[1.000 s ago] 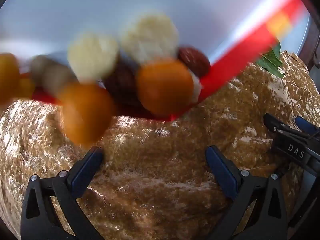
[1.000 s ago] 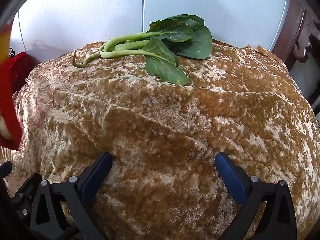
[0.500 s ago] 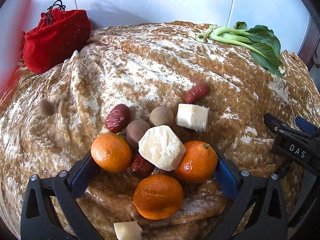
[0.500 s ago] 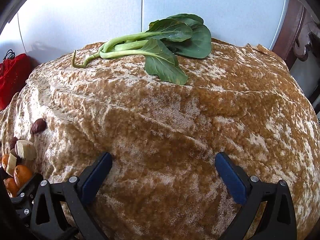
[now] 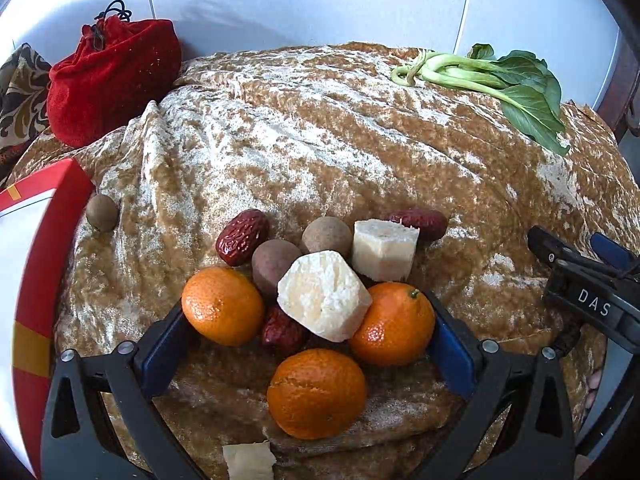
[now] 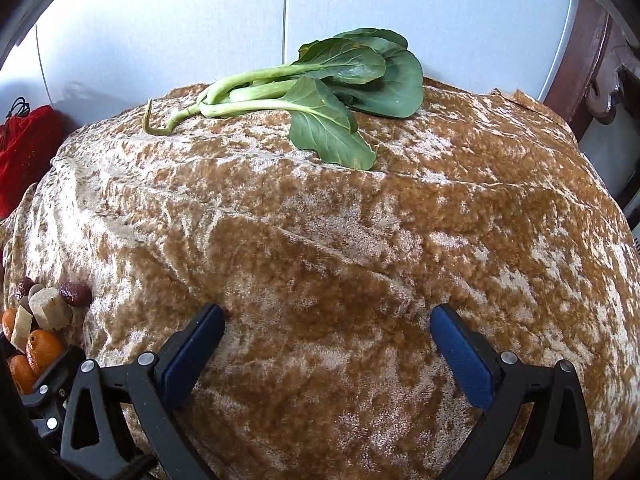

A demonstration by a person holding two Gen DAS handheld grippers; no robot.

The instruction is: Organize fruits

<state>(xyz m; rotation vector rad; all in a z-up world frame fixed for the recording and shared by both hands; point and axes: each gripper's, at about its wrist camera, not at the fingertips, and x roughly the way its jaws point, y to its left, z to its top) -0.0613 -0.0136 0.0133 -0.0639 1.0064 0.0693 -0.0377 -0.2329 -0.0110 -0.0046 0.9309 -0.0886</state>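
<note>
Velvet cloth [image 5: 320, 152]: brown, and our fruit lies heaped on it.
Fruit: three oranges [image 5: 222, 306], white chunks [image 5: 324, 294], red dates [image 5: 242, 236], brown balls [image 5: 326, 234].
Left claw [image 5: 310, 346]: we hold it wide open around the heap, gripping nothing.
Right claw [image 6: 326, 350]: wide open, empty, over bare cloth.
Greens [image 6: 320, 92]: far edge.
Red pouch [image 5: 108, 76]: far left.

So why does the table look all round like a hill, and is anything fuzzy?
Left wrist view: the fisheye lens bulges the cloth and darkens the corners; the oranges look sharp, and the bag throws a soft shadow on the wall. Right wrist view: same bulge, the greens sharp, and shiny pale patches on the cloth.
</note>
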